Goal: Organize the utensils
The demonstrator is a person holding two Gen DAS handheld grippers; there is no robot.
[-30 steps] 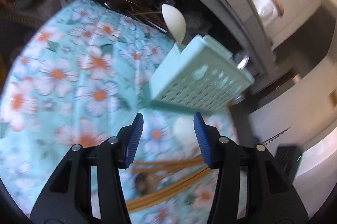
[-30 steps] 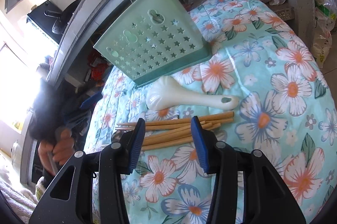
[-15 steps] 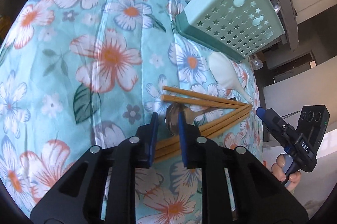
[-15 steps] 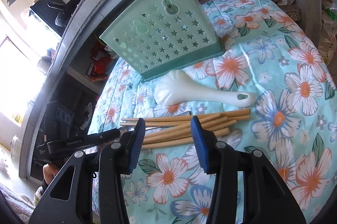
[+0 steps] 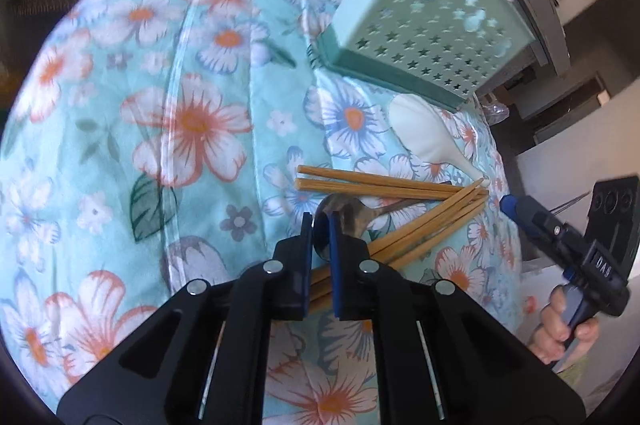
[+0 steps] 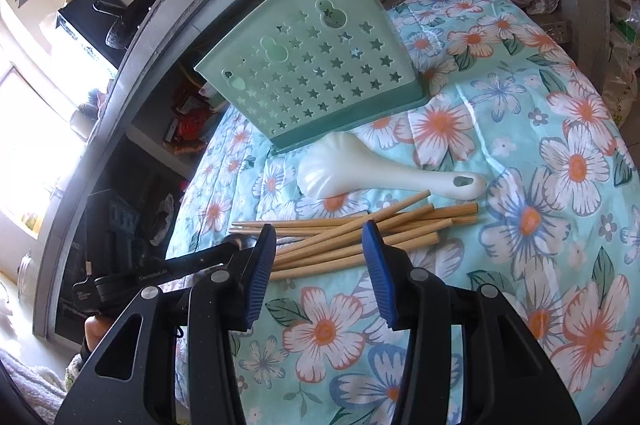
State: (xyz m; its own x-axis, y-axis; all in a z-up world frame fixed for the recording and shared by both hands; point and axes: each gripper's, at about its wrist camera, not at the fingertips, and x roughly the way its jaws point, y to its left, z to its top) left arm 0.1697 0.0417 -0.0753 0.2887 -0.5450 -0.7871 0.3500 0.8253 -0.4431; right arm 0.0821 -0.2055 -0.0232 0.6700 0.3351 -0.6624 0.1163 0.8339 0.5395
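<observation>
Left gripper (image 5: 320, 225) pinches the metal spoon (image 5: 340, 215); right gripper (image 6: 318, 239) gapes over chopsticks (image 6: 360, 229), cloth right bare.

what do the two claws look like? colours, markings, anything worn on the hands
Both match: the left claw and right claw have black angular plastic frames with triangular cutouts and silver round pivot pins, plus ribbed blue pads lining each finger. Seen from the left wrist view, the right unit's black body carries white lettering and a blue-tipped finger. No cables visible. The hand on its grip is bare; no glove or sleeve shows.
</observation>
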